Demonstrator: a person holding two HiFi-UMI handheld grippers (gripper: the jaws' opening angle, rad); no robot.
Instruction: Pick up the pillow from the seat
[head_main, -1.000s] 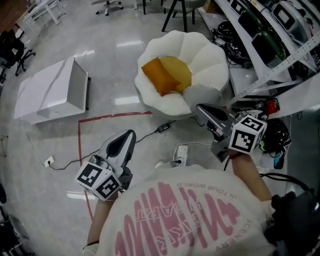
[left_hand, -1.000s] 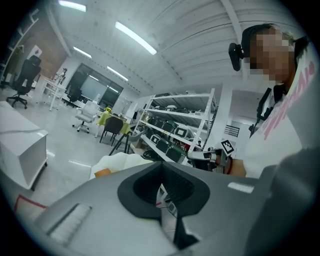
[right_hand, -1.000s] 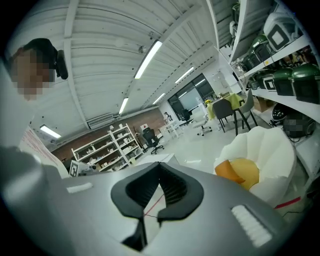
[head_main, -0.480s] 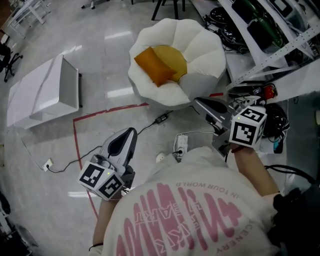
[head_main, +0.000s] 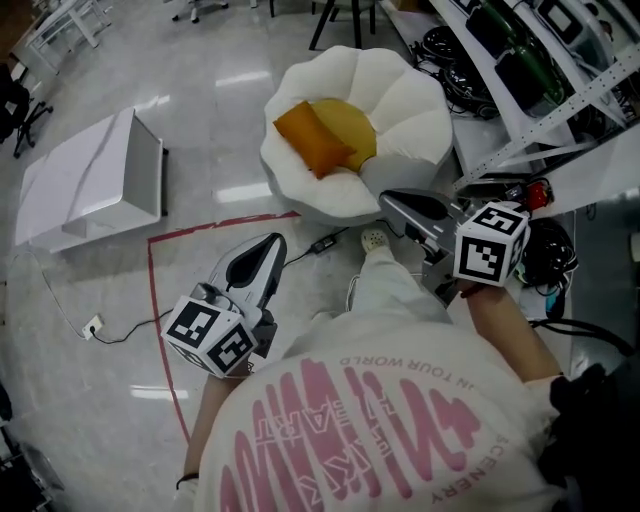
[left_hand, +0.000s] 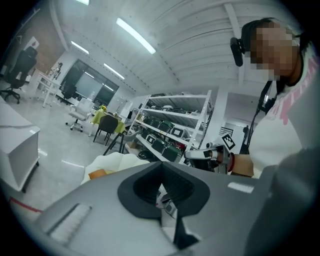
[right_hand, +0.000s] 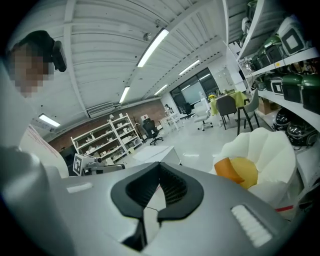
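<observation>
An orange pillow (head_main: 314, 142) lies tilted on the yellow seat cushion of a white petal-shaped floor chair (head_main: 402, 110). In the right gripper view the orange pillow (right_hand: 229, 171) shows at the right on the same white chair (right_hand: 272, 155); in the left gripper view only a corner of the pillow (left_hand: 97, 173) peeks over the jaws. My left gripper (head_main: 274, 243) is shut and empty, well short of the chair over the floor. My right gripper (head_main: 390, 199) is shut and empty, just in front of the chair's near rim.
A white box-like cabinet (head_main: 92, 180) lies on the floor at the left. Red tape (head_main: 210, 228) marks the floor, with a black cable and a white power strip (head_main: 320, 243) below the chair. Shelving with gear (head_main: 540, 70) stands at the right. My shoe (head_main: 374, 240) steps forward.
I have stepped closer to the chair: a leg and shoe now show between the grippers. The left gripper has come up and forward; both stay shut.
</observation>
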